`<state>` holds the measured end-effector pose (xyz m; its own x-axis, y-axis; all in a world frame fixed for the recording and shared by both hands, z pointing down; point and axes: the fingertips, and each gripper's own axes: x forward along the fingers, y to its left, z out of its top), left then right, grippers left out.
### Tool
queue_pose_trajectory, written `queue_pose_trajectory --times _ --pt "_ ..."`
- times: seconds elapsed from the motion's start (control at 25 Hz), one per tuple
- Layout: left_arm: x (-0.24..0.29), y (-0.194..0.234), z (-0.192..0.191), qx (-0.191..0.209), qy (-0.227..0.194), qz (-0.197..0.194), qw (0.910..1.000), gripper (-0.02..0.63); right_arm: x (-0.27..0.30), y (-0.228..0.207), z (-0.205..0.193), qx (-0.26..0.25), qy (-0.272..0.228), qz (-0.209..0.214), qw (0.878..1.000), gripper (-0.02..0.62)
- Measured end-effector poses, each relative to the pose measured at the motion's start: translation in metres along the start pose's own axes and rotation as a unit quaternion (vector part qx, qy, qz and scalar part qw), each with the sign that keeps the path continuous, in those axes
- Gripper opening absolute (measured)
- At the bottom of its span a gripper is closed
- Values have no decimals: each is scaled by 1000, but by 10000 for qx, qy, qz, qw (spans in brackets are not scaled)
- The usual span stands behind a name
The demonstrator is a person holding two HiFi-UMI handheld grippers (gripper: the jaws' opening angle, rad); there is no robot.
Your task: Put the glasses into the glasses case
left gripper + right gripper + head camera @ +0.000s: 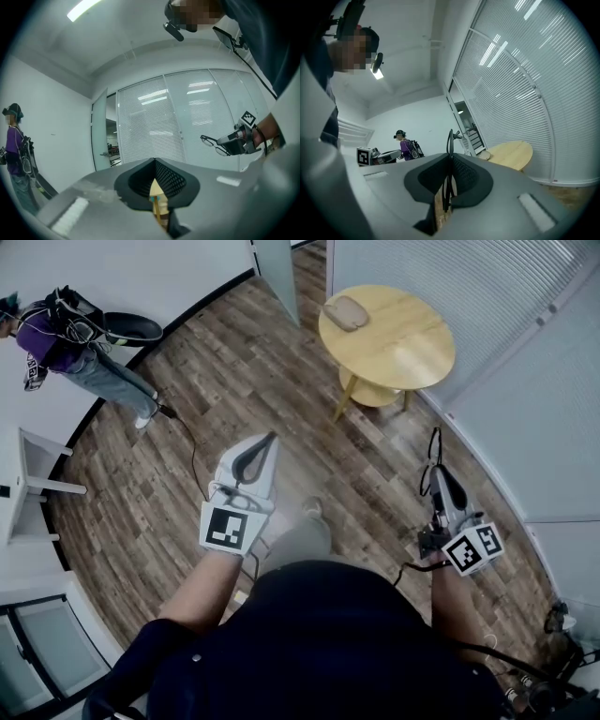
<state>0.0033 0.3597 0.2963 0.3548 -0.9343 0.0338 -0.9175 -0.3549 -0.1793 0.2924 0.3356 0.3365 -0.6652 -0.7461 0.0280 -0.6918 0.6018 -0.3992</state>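
The glasses case [347, 312], tan and closed, lies on a round wooden table [398, 348] across the floor ahead of me. My right gripper [441, 472] is shut on the thin dark-framed glasses [435, 451], which stick out past its tips. In the right gripper view the glasses [450, 140] stand upright between the pads, with the case [484, 154] and table [513, 155] far off. My left gripper [270, 439] is held level, shut and holding nothing. The left gripper view shows the right gripper [227, 142] carrying the glasses [212, 142].
Another person [84, 357] stands at the far left by the white wall. White furniture [28, 474] sits at the left edge. A glass wall with blinds [487, 296] runs behind the table. Wood floor [244, 362] lies between me and the table.
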Motion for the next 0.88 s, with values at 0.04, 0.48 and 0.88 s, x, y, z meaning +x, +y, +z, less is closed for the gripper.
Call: queue_pose_trajectory --times 0.04,0.48,0.88 --pt "12 6 -1 -20 -18 -47 10000 6 8 -4 3 7 -5 -42 10000 29" --pt "127 82 0 -24 -260 -598 9979 6 105 -34 31 -55 -170 -430 9989 29" --pt "179 126 -11 -153 -401 -673 9968 6 161 -54 45 -218 -154 -580 9980 29"
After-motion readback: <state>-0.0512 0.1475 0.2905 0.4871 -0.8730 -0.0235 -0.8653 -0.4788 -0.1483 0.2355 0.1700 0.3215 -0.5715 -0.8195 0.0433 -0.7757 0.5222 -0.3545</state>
